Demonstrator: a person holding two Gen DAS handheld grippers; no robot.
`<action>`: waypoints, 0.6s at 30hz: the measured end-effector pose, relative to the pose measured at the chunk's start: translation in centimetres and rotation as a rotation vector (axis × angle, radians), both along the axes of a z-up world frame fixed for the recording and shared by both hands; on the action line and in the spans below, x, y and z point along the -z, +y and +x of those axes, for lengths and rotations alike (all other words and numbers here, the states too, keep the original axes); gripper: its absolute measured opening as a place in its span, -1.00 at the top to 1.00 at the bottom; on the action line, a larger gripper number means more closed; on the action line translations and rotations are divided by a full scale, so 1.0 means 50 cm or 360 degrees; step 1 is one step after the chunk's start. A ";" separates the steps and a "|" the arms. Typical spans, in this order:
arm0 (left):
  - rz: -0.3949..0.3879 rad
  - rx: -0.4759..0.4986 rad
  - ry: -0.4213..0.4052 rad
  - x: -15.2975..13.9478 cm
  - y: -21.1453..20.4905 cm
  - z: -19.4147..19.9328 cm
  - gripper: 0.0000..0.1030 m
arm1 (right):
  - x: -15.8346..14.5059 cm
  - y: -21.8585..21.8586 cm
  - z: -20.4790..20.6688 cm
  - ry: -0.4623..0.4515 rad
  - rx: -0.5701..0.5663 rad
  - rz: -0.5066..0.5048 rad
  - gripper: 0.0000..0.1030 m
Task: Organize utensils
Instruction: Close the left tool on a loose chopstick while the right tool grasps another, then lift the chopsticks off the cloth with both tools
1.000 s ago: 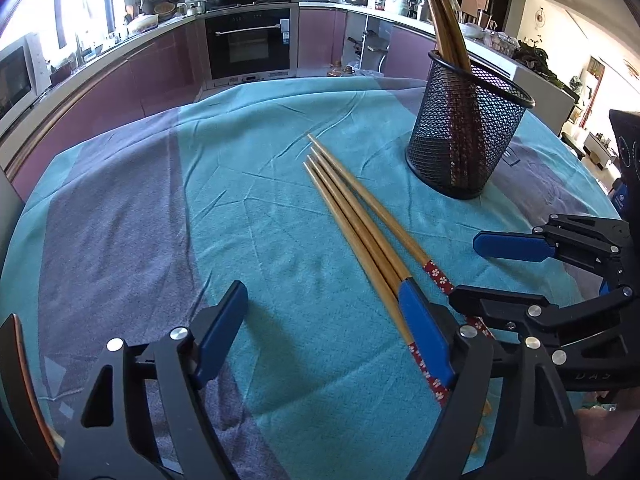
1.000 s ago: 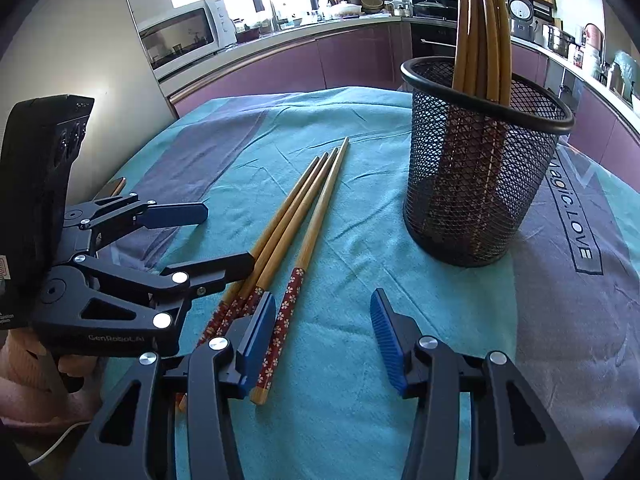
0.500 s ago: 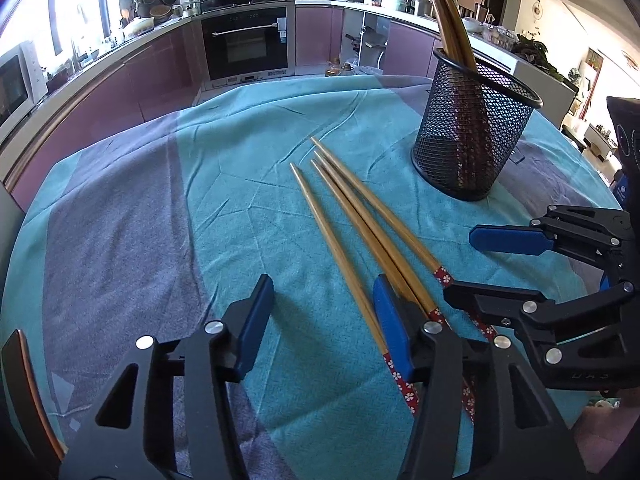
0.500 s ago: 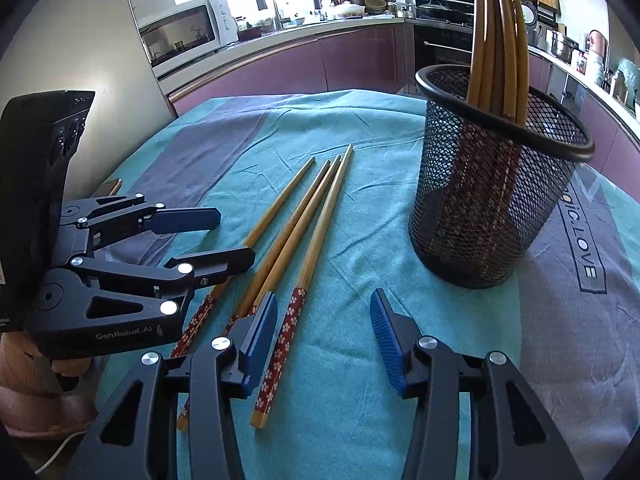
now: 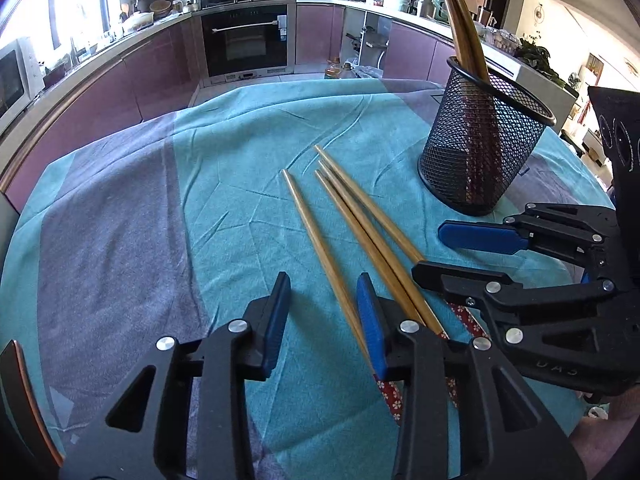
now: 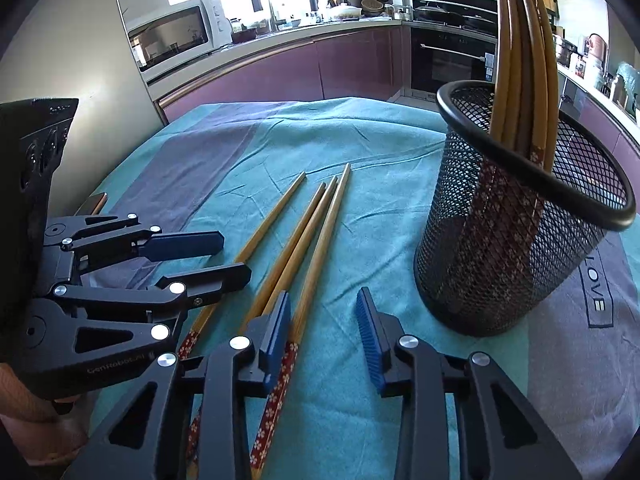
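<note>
Several wooden chopsticks with red flowered ends lie on the teal cloth. One chopstick [image 5: 320, 240] lies apart to the left of the others [image 5: 372, 236]. My left gripper [image 5: 323, 312] is closing around it: the stick lies against the right pad, the left pad is clear of it. My right gripper [image 6: 324, 328] is closing too, with the rightmost chopstick [image 6: 320, 240] just inside its left pad, not pinched. A black mesh holder [image 5: 480, 160] [image 6: 500, 248] stands upright at the right with several chopsticks in it. The two grippers sit side by side: right gripper [image 5: 444, 256], left gripper [image 6: 228, 258].
A teal and purple tablecloth [image 5: 120, 220] covers the round table. A flat brown-edged object [image 6: 94, 204] lies at the table's near left edge. Kitchen counters, an oven [image 5: 244, 40] and a microwave [image 6: 172, 36] stand beyond the table.
My left jaws have narrowed a good deal, and one chopstick has been pushed left, away from the bundle. My right jaws have narrowed slightly, and the holder looks nearer in that view.
</note>
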State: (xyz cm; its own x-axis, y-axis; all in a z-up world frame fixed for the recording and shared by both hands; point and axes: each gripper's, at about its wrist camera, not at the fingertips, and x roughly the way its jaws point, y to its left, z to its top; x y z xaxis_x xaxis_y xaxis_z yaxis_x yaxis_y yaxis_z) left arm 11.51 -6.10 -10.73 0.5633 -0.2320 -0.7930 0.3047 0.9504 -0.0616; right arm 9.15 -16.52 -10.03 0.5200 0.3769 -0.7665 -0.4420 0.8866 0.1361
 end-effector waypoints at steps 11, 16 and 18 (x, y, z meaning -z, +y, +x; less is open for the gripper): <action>-0.0117 -0.0053 0.0050 0.004 0.005 0.011 0.77 | 0.002 -0.010 0.011 0.0037 0.0048 0.0089 0.81; -0.0156 -0.0097 0.0056 0.005 0.011 0.004 0.82 | 0.003 -0.026 0.007 0.0051 0.0082 0.0154 0.89; -0.0181 -0.0110 0.0063 0.004 0.017 0.003 0.84 | 0.000 -0.034 0.005 0.0047 0.0101 0.0179 0.89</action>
